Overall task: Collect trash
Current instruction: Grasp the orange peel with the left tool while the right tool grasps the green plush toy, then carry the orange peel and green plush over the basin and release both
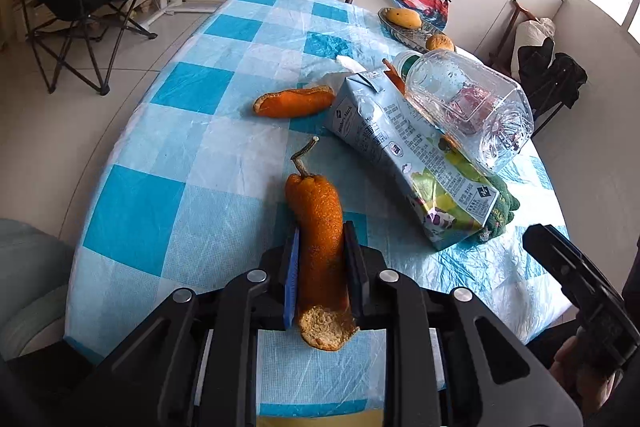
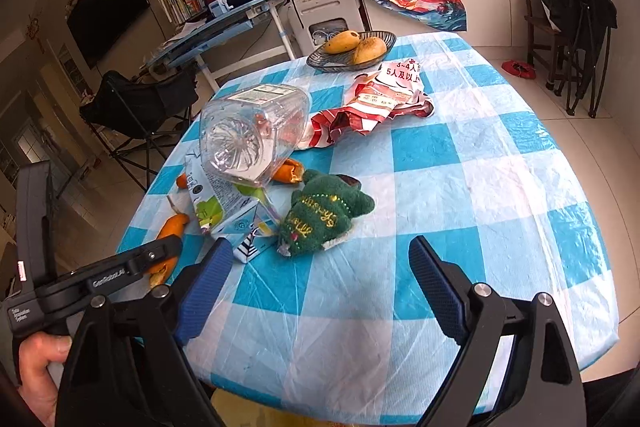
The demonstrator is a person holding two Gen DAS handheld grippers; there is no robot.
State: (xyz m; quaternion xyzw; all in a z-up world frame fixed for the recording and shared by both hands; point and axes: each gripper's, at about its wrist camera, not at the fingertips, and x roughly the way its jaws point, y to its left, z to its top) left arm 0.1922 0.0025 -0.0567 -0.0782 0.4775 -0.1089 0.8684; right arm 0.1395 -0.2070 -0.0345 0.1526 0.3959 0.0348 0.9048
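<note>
nearby, left fingers [image 1: 320, 247] clamped on peel [image 1: 320, 247] (carton [image 1: 404, 151] beside), right fingers [image 2: 434, 287] apart.

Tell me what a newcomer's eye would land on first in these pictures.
First, the long strip of orange peel clamped between the left tongs at the near edge of the blue-and-white checked tablecloth. Next, the clear plastic bottle lying on its side across the pale blue drink carton mid-table, with a green plush toy beside them. The right tongs hang open over bare cloth.

Bright daylight, sharp, fisheye-warped edges
</note>
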